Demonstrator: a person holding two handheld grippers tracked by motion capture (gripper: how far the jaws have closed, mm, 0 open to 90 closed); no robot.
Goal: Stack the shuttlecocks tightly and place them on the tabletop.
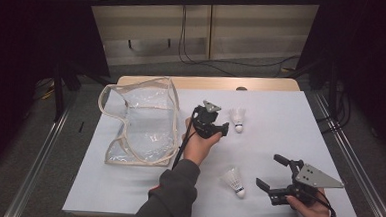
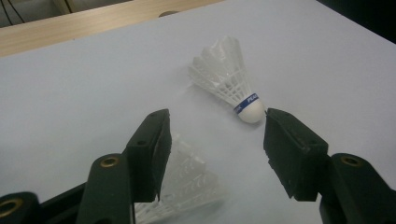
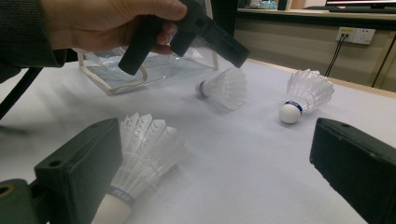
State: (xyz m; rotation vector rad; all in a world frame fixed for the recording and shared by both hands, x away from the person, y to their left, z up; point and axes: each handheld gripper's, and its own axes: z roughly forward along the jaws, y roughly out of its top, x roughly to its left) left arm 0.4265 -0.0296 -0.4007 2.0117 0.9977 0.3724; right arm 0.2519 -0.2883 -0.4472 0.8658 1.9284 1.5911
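Note:
Three white shuttlecocks lie on the white table cover (image 1: 290,128). One with a blue band (image 1: 238,118) (image 2: 224,74) (image 3: 306,91) rests just ahead of my left gripper (image 1: 224,128) (image 2: 215,126), its cork close to the right jaw. A second shuttlecock (image 2: 191,186) (image 3: 226,86) lies on the cover under the left gripper, partly behind its left jaw, with the pads off it. The left jaws stand apart. A third shuttlecock (image 1: 233,179) (image 3: 144,149) lies beside the left jaw of my right gripper (image 1: 269,170) (image 3: 215,140), which is wide open and holds nothing.
A clear plastic bag with cream trim (image 1: 140,121) (image 3: 159,70) lies open on the left part of the table. A wooden table edge (image 1: 207,82) runs along the back. Metal rails flank both sides, and cables hang by the far wall.

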